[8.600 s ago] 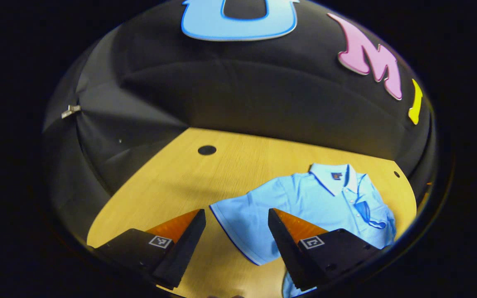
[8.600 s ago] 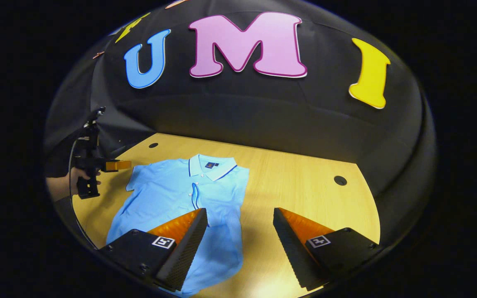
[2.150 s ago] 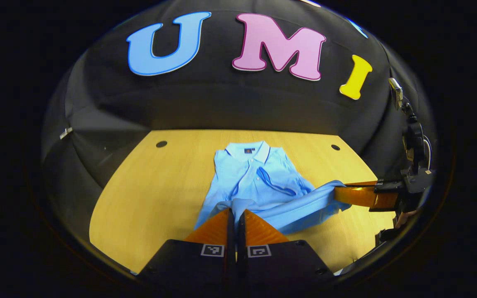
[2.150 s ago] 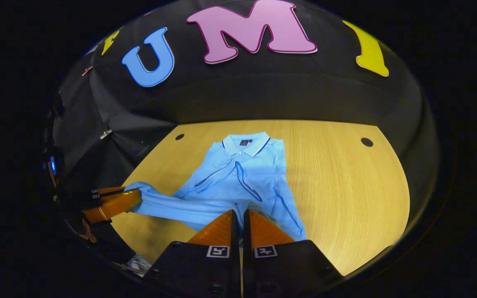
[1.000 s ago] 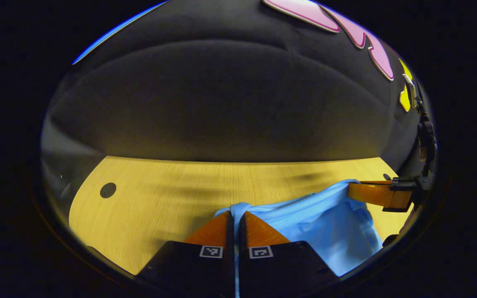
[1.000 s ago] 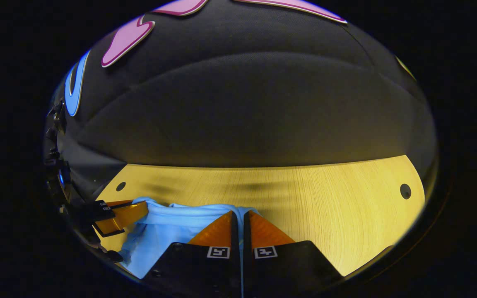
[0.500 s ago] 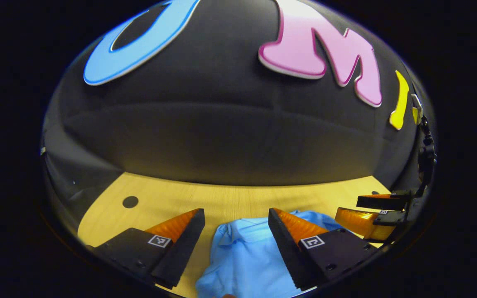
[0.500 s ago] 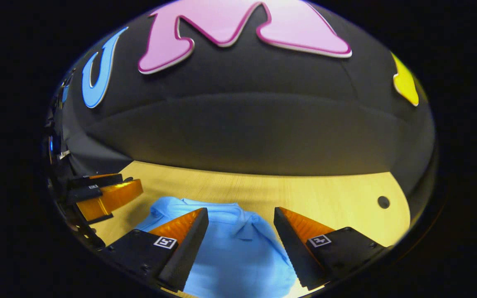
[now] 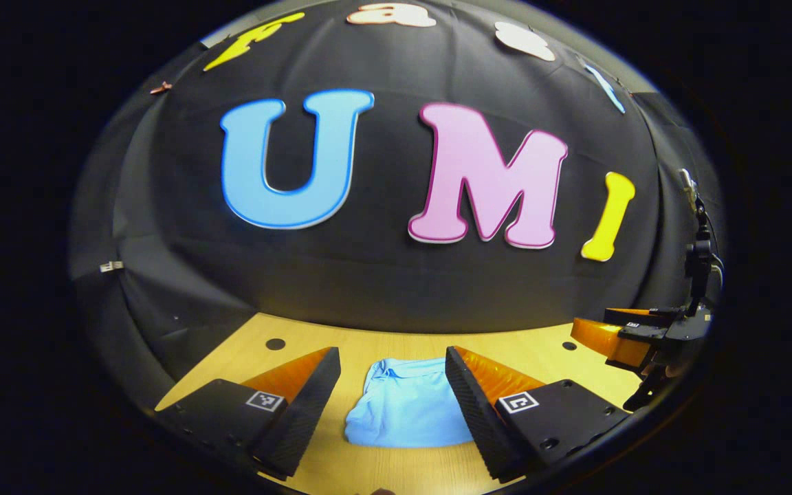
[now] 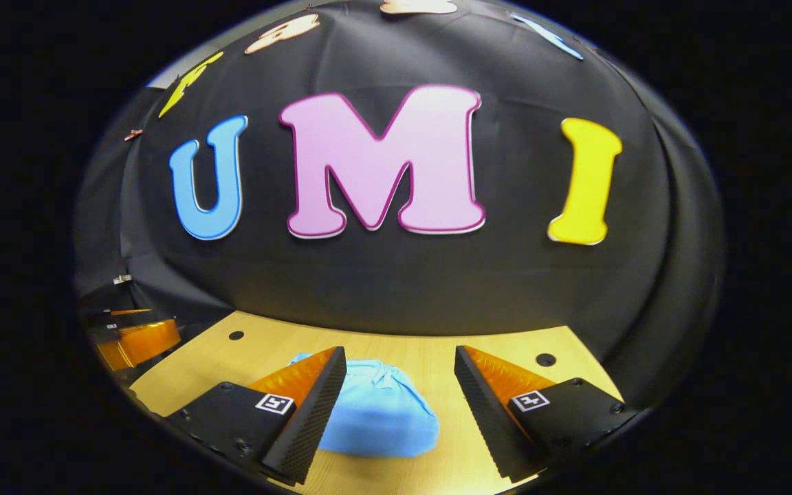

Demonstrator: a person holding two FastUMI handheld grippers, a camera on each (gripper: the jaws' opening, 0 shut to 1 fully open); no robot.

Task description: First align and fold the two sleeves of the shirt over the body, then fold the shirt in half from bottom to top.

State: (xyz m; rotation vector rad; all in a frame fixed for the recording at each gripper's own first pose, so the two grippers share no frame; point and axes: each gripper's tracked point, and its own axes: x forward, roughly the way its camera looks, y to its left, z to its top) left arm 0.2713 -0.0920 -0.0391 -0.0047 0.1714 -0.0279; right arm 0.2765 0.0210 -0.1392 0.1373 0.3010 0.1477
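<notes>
The light blue shirt point(image 9: 406, 412) lies folded into a compact bundle on the wooden table point(image 9: 396, 344). In the left gripper view it sits between and beyond my left gripper point(image 9: 390, 405), which is open, raised and holds nothing. In the right gripper view the folded shirt point(image 10: 375, 412) lies low and left of centre, partly behind a finger of my right gripper point(image 10: 399, 405), which is open and apart from the cloth. The right gripper point(image 9: 633, 337) also shows at the far right of the left gripper view. The left gripper point(image 10: 136, 338) shows at the far left of the right gripper view.
Round holes mark the tabletop near its back corners point(image 9: 275, 343) point(image 9: 565, 345) point(image 10: 545, 359). The black cloth wall rises close behind the table's far edge.
Both grippers have let go of the shirt's hem, opened and drawn back and up. The shirt now lies folded in half, farther away from both cameras.
</notes>
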